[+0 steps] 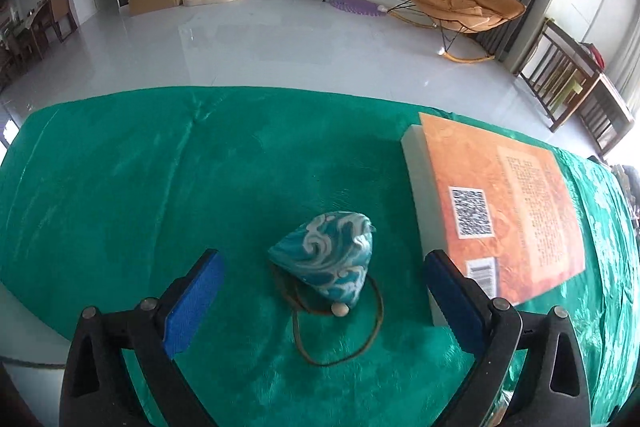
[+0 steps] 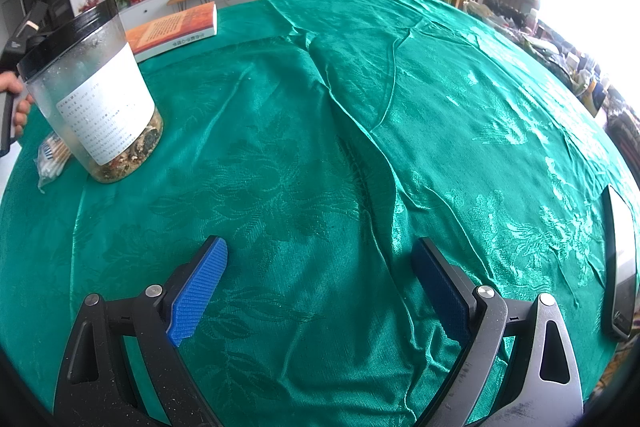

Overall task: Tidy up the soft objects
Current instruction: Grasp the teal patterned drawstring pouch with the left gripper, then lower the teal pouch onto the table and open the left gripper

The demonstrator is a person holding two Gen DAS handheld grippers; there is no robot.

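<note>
- the landmark here is the orange book (image 1: 508,211), lying flat on the green tablecloth (image 1: 160,187).
- left of the book, well apart from it, the left pad of the left gripper (image 1: 320,291) hangs over bare cloth; the gripper's jaws stand wide and released, nothing pressed between them.
- just left of the book sits the task's soft thing, a small blue-and-white patterned pouch (image 1: 326,259), resting on the cloth with its brown cord (image 1: 340,327) looped around it and a pale bead (image 1: 340,311) at its near corner.
- the pouch lies between the two blue pads without touching either; the right pad is close beside the book's near corner.
- step in hand, as i judge it: the approach to grasp the pouch, not yet a grip.
- the next move calls for lowering around the pouch and closing gently on its body, staying clear of the book's edge and not snagging the cord.
- in the right wrist view, the jar (image 2: 94,95) stands nearer than the book, a hand (image 2: 16,103) beside it.
- well right of the book, the right gripper (image 2: 320,291) hovers open over empty cloth, gripping nothing; a phone (image 2: 620,267) lies farther right.
</note>
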